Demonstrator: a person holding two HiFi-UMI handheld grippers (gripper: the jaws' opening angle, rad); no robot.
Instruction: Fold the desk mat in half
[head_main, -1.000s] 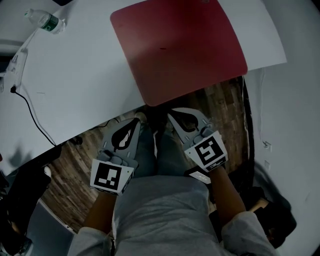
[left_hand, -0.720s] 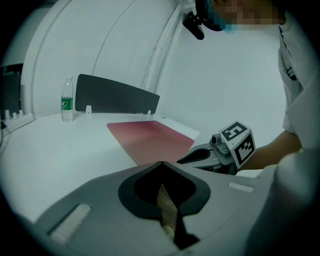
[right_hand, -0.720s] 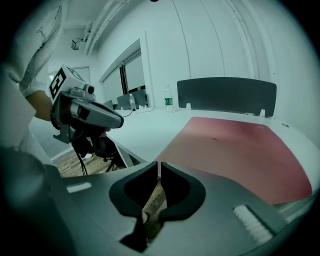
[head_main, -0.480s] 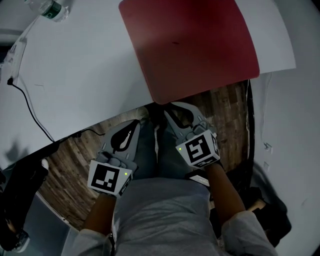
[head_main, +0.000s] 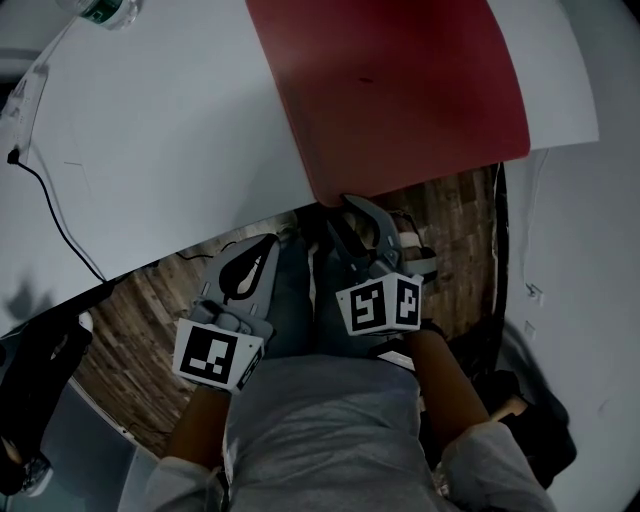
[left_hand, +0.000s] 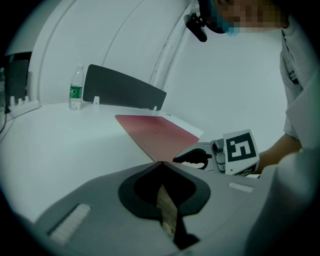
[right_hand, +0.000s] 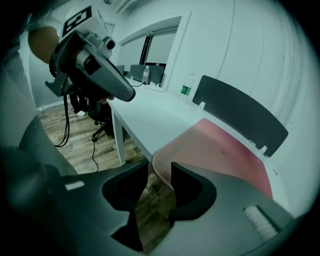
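Observation:
A dark red desk mat (head_main: 400, 90) lies flat on the white table (head_main: 170, 130), with its near edge hanging over the table's front. My right gripper (head_main: 346, 208) is rolled on its side at the mat's near left corner. Its jaws are opening, and in the right gripper view (right_hand: 160, 167) the corner of the mat (right_hand: 220, 150) shows in the gap, with no pad pressing on it. My left gripper (head_main: 268, 240) hangs shut and empty below the table edge, left of the mat. In the left gripper view (left_hand: 162, 163) its tips meet, with the mat (left_hand: 157, 132) ahead.
A water bottle (left_hand: 75, 90) stands at the far left of the table, by a dark divider panel (left_hand: 125, 90). A black cable (head_main: 50, 215) runs across the table's left side. Wooden floor (head_main: 450, 220) shows below the table edge, around the person's legs.
My right gripper has moved up to the mat's near left corner, rolled onto its side, and its jaws have spread apart. The left gripper has hardly moved.

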